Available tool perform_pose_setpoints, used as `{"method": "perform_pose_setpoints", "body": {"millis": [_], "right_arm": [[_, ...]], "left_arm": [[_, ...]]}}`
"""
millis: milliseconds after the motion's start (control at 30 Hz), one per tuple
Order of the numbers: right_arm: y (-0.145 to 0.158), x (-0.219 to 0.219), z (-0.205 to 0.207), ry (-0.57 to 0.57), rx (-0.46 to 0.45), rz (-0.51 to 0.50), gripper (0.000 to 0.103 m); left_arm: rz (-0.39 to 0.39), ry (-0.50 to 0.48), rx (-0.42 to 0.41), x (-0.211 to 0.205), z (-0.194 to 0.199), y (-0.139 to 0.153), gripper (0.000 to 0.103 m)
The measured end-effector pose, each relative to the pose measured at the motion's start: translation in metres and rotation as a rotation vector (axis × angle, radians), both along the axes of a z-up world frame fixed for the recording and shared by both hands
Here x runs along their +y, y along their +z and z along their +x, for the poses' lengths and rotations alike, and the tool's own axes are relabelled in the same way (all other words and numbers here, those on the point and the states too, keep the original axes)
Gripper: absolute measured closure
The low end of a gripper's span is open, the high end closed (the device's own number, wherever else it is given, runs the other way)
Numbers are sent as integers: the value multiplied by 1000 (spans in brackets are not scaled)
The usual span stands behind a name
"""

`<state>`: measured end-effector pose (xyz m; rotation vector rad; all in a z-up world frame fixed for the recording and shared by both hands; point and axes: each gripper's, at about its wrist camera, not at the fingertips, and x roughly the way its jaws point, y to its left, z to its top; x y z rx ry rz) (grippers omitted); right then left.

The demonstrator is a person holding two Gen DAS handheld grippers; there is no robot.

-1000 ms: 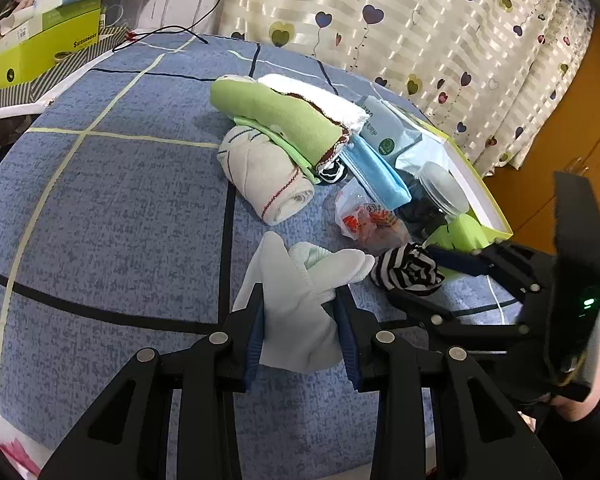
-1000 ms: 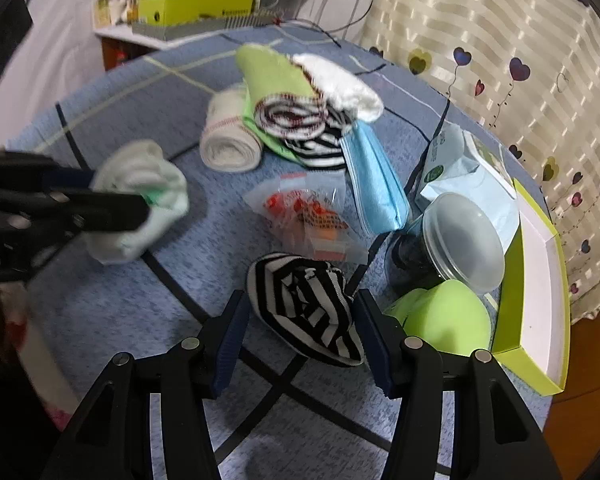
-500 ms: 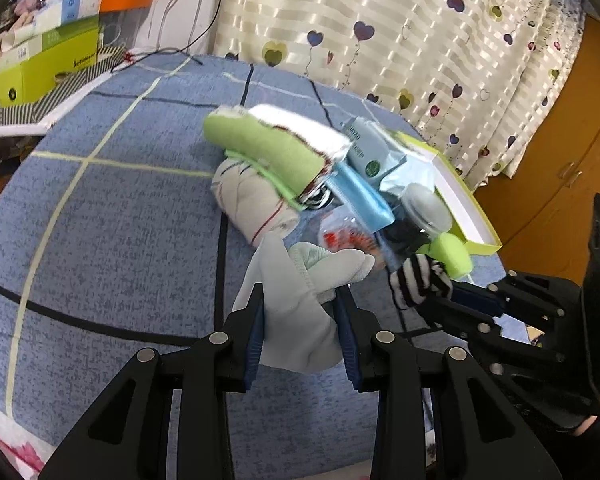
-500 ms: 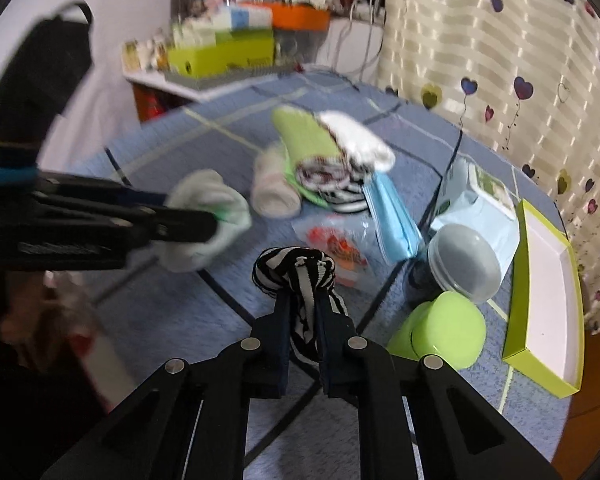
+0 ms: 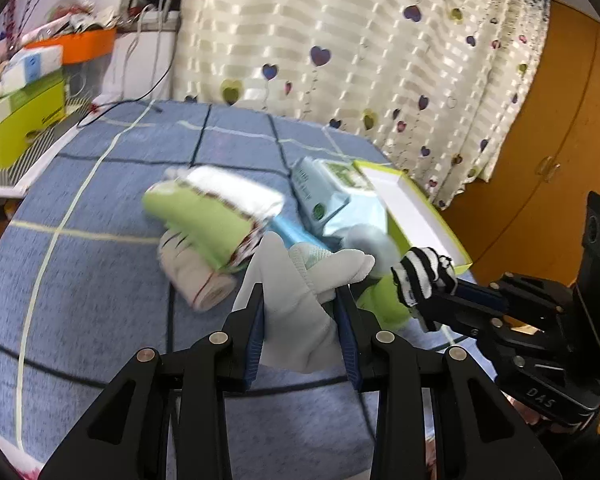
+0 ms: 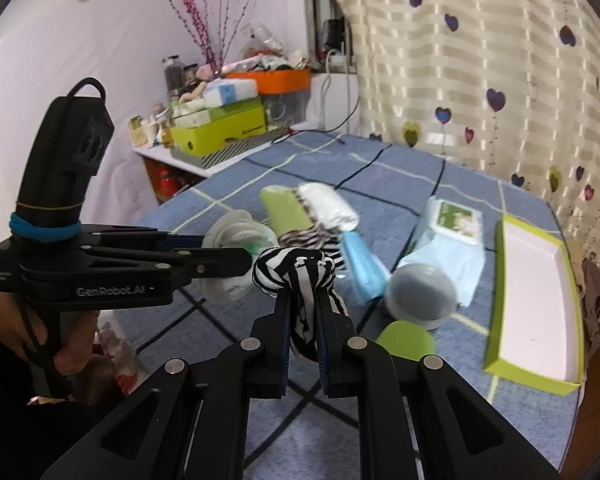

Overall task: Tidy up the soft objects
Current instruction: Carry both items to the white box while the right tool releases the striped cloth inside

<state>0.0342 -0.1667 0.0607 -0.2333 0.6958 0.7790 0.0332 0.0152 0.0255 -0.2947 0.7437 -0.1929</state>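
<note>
The left hand-held gripper (image 5: 302,320) fills the bottom centre of the left wrist view, its jaws partly apart and pressed on a white sock (image 5: 300,300) that bulges up between them and hangs clear of the blue checked surface (image 5: 100,280) below. In the right wrist view that same gripper (image 6: 236,262) reaches in from the left edge, gripped by a hand (image 6: 56,344) at lower left, with the white sock (image 6: 236,236) bunched at its tip.

The right hand-held gripper (image 6: 303,320) sits bottom centre of its own view, jaws nearly together and pinching a striped sock (image 6: 296,272) that knots into a ball above the tips. In the left wrist view it (image 5: 428,300) enters from the right, with the striped sock (image 5: 422,276) at its end, just right of the white one.

Behind both socks, mid-frame, lies a pile: a green roll (image 6: 284,210) touching a white roll (image 6: 328,206), a beige roll (image 5: 196,276) under them, a blue pack (image 6: 362,264), a wipes pack (image 6: 448,236), a lidded jar (image 6: 420,294) and a green lid (image 6: 406,338). A shallow green box (image 6: 532,296) lies at the right. A heart-print curtain (image 5: 360,60) hangs behind.
</note>
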Motion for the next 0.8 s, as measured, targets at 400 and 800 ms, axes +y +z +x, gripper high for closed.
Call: {"method": "perform_pose_setpoints", "body": {"millis": [400,800], "right_arm": [[-2,-81,72,-233,-6,-10,92],[-47,-153,154,-390,104,-52,92]], "left_arm": [[22,-133,-93,-59,55,39,68],[61,-241,-27,-132,126,32,68]]}}
